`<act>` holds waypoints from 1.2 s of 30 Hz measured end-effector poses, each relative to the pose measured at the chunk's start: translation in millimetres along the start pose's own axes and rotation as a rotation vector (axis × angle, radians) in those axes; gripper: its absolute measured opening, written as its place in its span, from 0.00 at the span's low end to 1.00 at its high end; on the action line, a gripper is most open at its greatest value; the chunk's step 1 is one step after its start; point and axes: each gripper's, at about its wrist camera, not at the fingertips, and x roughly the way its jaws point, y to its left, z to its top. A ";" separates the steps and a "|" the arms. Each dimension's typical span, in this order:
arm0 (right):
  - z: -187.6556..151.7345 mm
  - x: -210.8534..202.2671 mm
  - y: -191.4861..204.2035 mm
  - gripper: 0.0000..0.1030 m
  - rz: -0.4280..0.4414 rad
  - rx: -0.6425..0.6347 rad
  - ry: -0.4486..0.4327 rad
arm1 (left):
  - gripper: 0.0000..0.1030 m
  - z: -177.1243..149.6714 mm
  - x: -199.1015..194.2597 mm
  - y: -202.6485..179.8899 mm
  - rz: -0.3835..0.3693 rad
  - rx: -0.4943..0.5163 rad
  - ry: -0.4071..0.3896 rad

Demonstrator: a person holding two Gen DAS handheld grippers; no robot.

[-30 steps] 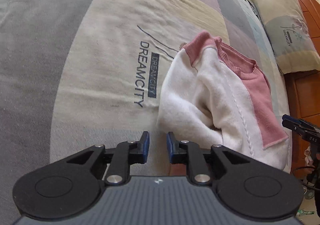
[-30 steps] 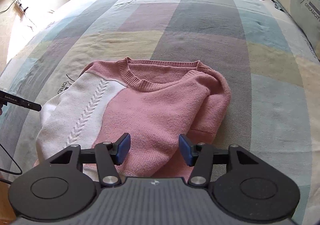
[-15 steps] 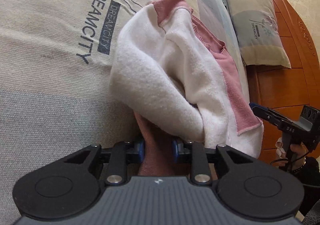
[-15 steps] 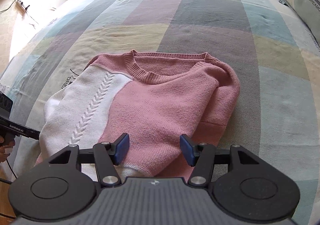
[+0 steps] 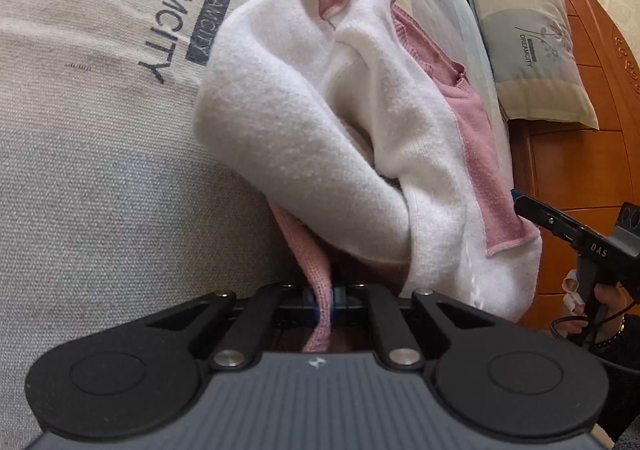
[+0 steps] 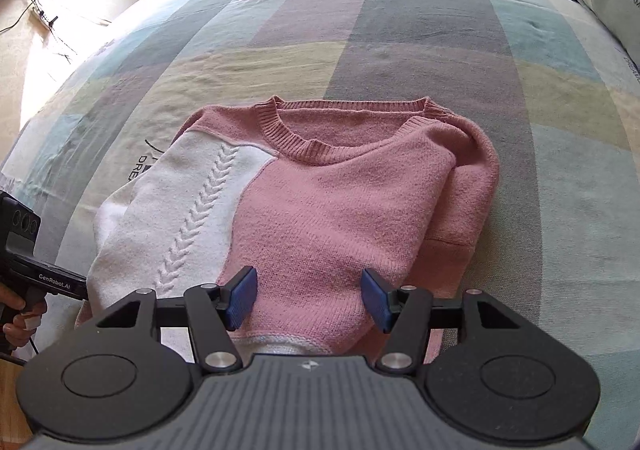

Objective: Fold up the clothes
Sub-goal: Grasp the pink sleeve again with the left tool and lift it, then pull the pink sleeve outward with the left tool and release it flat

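Left gripper (image 5: 322,300) pinches only the sweater's (image 6: 320,210) thin hem at six o'clock; it could slip. Right gripper's (image 6: 308,300) jaws are spread.

Left claw (image 5: 323,300) pads hidden by sweater (image 5: 320,138) hem

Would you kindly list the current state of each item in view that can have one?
left gripper: shut on the pink hem edge of the sweater.
right gripper: open, over the sweater's lower edge, holding nothing.
sweater: partly folded on the bed, sleeves tucked in, neckline away from the right gripper.
pillow: lying against the wooden headboard.
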 end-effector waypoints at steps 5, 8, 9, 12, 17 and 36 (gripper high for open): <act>6.8 -5.6 4.4 0.61 -0.010 -0.067 -0.007 | 0.03 -3.3 -36.5 -5.5 0.125 0.020 -0.058; 9.1 -7.8 0.0 0.61 -0.022 -0.079 -0.011 | 0.03 -0.2 -66.6 6.4 0.200 -0.017 -0.104; 9.0 -7.9 -2.1 0.61 -0.023 -0.071 -0.011 | 0.03 0.8 -78.7 15.9 0.237 -0.032 -0.113; 7.6 -7.8 -8.3 0.61 -0.027 -0.043 -0.013 | 0.03 3.8 -114.8 44.2 0.349 -0.078 -0.137; 4.6 -8.0 -12.1 0.61 -0.033 -0.038 -0.013 | 0.03 15.4 -158.9 79.9 0.497 -0.168 -0.188; 1.1 -15.0 -36.7 0.61 -0.090 -0.015 -0.004 | 0.31 66.4 -215.1 116.9 0.729 -0.293 -0.269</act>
